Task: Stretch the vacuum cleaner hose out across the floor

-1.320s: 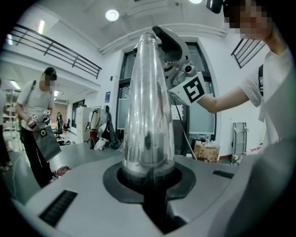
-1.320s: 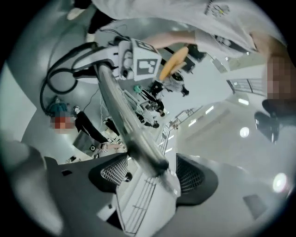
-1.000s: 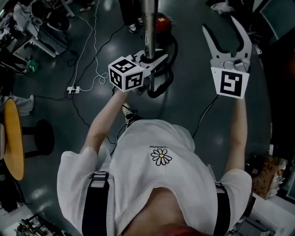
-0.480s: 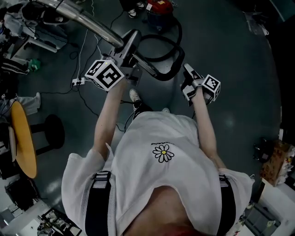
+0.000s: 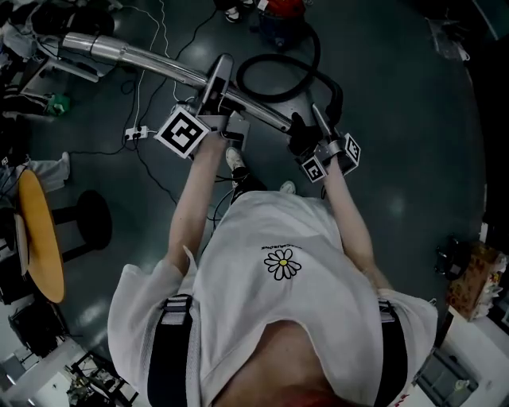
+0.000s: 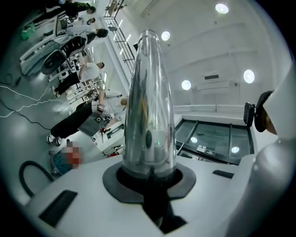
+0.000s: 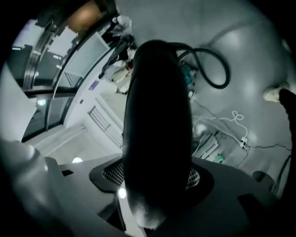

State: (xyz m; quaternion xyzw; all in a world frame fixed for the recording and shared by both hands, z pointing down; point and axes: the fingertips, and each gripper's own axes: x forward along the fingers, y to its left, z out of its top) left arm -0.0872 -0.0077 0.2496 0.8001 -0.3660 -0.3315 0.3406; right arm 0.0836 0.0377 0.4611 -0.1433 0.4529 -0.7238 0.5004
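My left gripper (image 5: 216,87) is shut on the chrome wand tube (image 5: 127,56), which slants from the upper left down toward the middle. In the left gripper view the shiny tube (image 6: 150,102) rises straight out from between the closed jaws. Just right of it, my right gripper (image 5: 316,131) is shut on the black curved handle (image 5: 298,135) where the wand meets the hose. That handle (image 7: 157,120) fills the right gripper view. The black hose (image 5: 274,60) curls in a loop on the floor back to the red vacuum cleaner (image 5: 278,9).
A white power strip (image 5: 134,132) with trailing white and black cables lies on the dark floor at the left. An orange round tabletop (image 5: 36,238) and a black stool (image 5: 89,226) stand at the left edge. Workbenches crowd the top left, and a cardboard box (image 5: 475,280) sits far right.
The wand has swung from upright to slanting out to the left. My right gripper, open in the air at the right before, has come in and closed on the black handle.
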